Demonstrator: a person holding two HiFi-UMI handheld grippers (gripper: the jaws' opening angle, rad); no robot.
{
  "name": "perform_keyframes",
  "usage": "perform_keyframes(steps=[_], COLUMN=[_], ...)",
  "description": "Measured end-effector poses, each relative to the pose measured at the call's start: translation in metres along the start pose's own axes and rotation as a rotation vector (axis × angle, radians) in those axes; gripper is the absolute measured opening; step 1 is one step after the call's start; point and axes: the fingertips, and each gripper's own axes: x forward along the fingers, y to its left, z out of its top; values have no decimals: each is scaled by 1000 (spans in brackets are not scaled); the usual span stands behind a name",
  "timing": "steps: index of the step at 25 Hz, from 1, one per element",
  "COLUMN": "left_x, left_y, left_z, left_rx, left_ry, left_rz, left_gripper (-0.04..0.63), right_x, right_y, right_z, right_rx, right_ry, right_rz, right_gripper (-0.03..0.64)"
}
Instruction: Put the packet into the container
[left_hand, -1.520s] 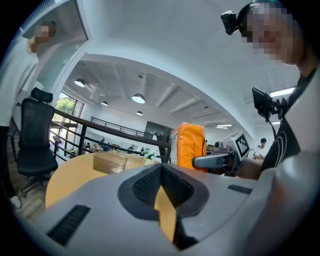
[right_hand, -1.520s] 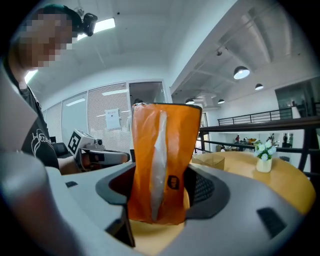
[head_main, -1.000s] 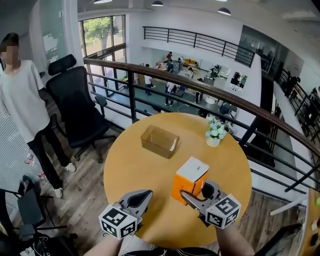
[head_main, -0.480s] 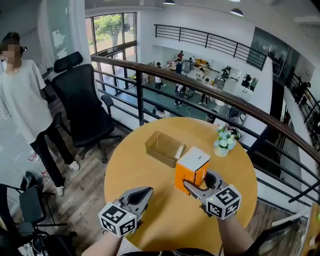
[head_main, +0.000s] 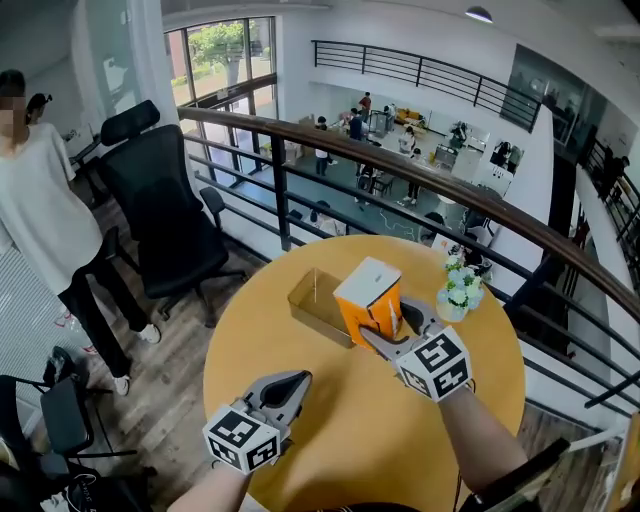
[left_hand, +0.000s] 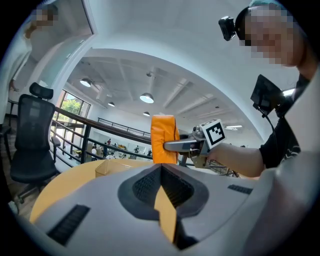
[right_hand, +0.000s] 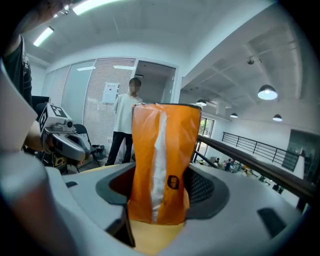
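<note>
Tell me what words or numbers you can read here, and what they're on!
No text can be read anywhere.
On the orange packet: a small dark logo, too blurred to read.
On the marker cube: a black-and-white square pattern, no letters.
On the sheet on the far wall: print too small to read.

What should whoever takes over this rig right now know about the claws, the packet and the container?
Right claw: shut on the orange packet, held upright off the table, close beside the container.
Left claw: shut, empty, low over the table's near side.
Done: packet picked up.
Left: carry it over the open container, lower it in, release.
</note>
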Motion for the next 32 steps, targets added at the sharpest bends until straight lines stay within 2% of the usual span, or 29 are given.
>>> perform_keyframes(steps=[9, 19, 26, 32], left_x=[23, 27, 29, 31], left_y=[21, 31, 42, 43], left_z=[-8, -25, -39, -49], left_rx=[-37, -47, -75, -90], left_ry=[-7, 30, 45, 51], left_rz=[16, 22, 37, 35], left_gripper=[5, 5, 5, 5], right_x=[74, 136, 159, 171], right_y=[-23, -12, -1, -1], right_z=[-19, -82, -125, -150], right_rx=[-82, -138, -181, -204], right_ry=[132, 399, 641, 796], right_rz=[54, 191, 287, 333], right_gripper=[291, 291, 291, 291])
